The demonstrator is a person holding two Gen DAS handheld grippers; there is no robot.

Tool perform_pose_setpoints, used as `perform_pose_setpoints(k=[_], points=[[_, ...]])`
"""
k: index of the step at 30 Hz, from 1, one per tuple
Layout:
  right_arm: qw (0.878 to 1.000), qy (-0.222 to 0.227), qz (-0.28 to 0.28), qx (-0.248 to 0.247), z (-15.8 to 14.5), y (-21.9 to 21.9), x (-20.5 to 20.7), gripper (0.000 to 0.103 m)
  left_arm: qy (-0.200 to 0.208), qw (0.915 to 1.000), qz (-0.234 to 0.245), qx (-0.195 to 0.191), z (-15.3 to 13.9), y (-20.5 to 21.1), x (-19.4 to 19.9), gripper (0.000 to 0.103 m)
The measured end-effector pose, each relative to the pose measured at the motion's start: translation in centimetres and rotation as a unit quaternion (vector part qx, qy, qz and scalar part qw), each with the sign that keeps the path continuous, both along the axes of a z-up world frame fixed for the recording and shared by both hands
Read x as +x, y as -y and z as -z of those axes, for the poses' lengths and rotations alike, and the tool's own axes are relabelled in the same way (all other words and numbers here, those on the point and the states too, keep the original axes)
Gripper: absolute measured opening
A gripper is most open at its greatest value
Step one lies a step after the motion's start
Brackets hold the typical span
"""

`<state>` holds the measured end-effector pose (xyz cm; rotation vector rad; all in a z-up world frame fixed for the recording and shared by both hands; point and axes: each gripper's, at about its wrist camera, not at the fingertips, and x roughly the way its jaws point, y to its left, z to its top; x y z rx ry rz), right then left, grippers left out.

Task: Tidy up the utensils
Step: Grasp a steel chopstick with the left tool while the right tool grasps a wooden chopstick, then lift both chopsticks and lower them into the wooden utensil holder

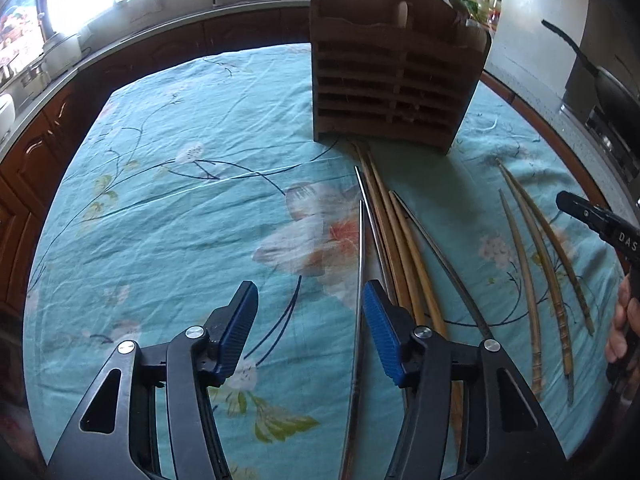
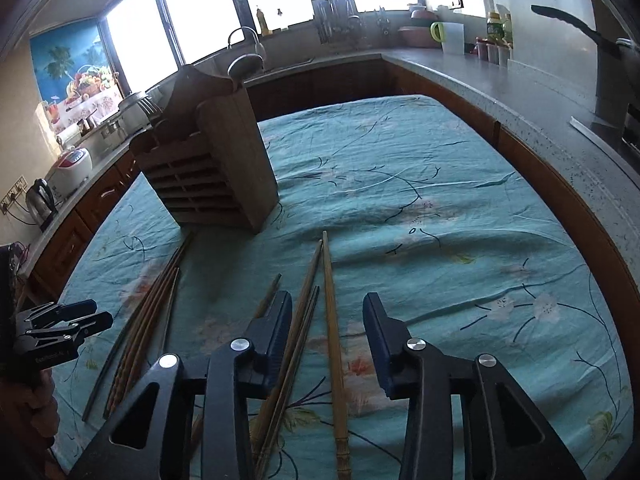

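Wooden rack [image 1: 394, 80] stands beyond scattered chopsticks [image 1: 404, 248] on tablecloth [image 1: 180, 200].

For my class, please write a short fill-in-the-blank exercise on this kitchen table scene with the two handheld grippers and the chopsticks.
1. The chopsticks lie on a floral ____ tablecloth.
2. The slatted holder standing on the table is made of ____.
3. The fingers of the left gripper have ____ pads.
4. Both the left and the right gripper are ____, holding nothing.

Missing words: turquoise; wood; blue; open
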<state>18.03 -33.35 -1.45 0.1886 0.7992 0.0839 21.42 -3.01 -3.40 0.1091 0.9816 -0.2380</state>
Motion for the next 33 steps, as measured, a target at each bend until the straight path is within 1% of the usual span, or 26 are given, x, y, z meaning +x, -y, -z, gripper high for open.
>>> perform_pose_setpoints(k=[3, 5, 7, 8, 10, 12, 15, 22, 26, 27, 28, 29, 30, 32, 33], points=[[1.000, -0.018, -0.008, -0.002, 0.6, 0.1, 1.4, 0.035, -0.008, 0.9998, 0.016, 0.000, 0.2, 0.8, 0.8, 0.054], [1.000, -0.026, -0.012, 0.000, 0.8, 0.1, 2.1, 0.034, -0.015, 0.9995, 0.029, 0.004, 0.5, 1.5, 1.4, 0.052], [0.999, -0.034, -0.014, -0.007, 1.0, 0.1, 2.8, 0.031, -0.023, 0.9989, 0.040, 0.014, 1.0, 2.2, 1.8, 0.039], [0.999, -0.039, -0.016, -0.012, 1.2, 0.1, 3.1, 0.029, -0.028, 0.9986, 0.043, 0.017, 1.3, 2.4, 2.0, 0.037], [0.999, -0.049, -0.020, -0.013, 1.5, 0.0, 3.8, 0.024, -0.024, 0.9985, 0.045, 0.019, 1.4, 2.7, 2.2, 0.035], [0.998, -0.057, -0.026, -0.021, 1.8, -0.3, 4.5, 0.020, -0.024, 0.9985, 0.048, 0.015, 1.4, 2.7, 2.5, 0.033], [0.997, -0.069, -0.029, -0.031, 2.3, -0.6, 5.7, 0.017, -0.026, 0.9982, 0.052, 0.011, 1.4, 2.6, 3.1, 0.032], [0.995, -0.071, -0.039, -0.050, 2.5, -1.3, 8.1, 0.017, -0.028, 0.9975, 0.064, 0.011, 1.4, 2.9, 4.7, 0.032], [0.995, -0.069, -0.040, -0.062, 2.7, -1.8, 9.2, 0.017, -0.024, 0.9972, 0.069, 0.017, 1.4, 3.4, 5.4, 0.032], [0.995, -0.069, -0.040, -0.066, 2.8, -2.1, 9.3, 0.017, -0.021, 0.9970, 0.072, 0.016, 1.4, 3.5, 5.5, 0.027], [0.994, -0.069, -0.039, -0.069, 2.8, -2.2, 9.5, 0.017, -0.019, 0.9969, 0.075, 0.016, 1.5, 3.7, 5.5, 0.018], [0.994, -0.069, -0.038, -0.070, 2.8, -2.2, 9.5, 0.017, -0.015, 0.9966, 0.079, 0.017, 1.5, 3.8, 5.4, 0.013], [0.994, -0.069, -0.037, -0.073, 2.8, -2.3, 9.5, 0.015, -0.012, 0.9964, 0.080, 0.023, 1.5, 3.9, 5.3, 0.006], [0.995, -0.067, -0.029, -0.074, 2.8, -2.1, 9.3, 0.005, -0.013, 0.9968, 0.077, 0.019, 1.4, 3.7, 5.3, 0.004], [0.995, -0.067, -0.026, -0.062, 2.8, -1.9, 9.2, 0.005, -0.014, 0.9971, 0.074, 0.014, 1.4, 3.5, 5.3, 0.004]])
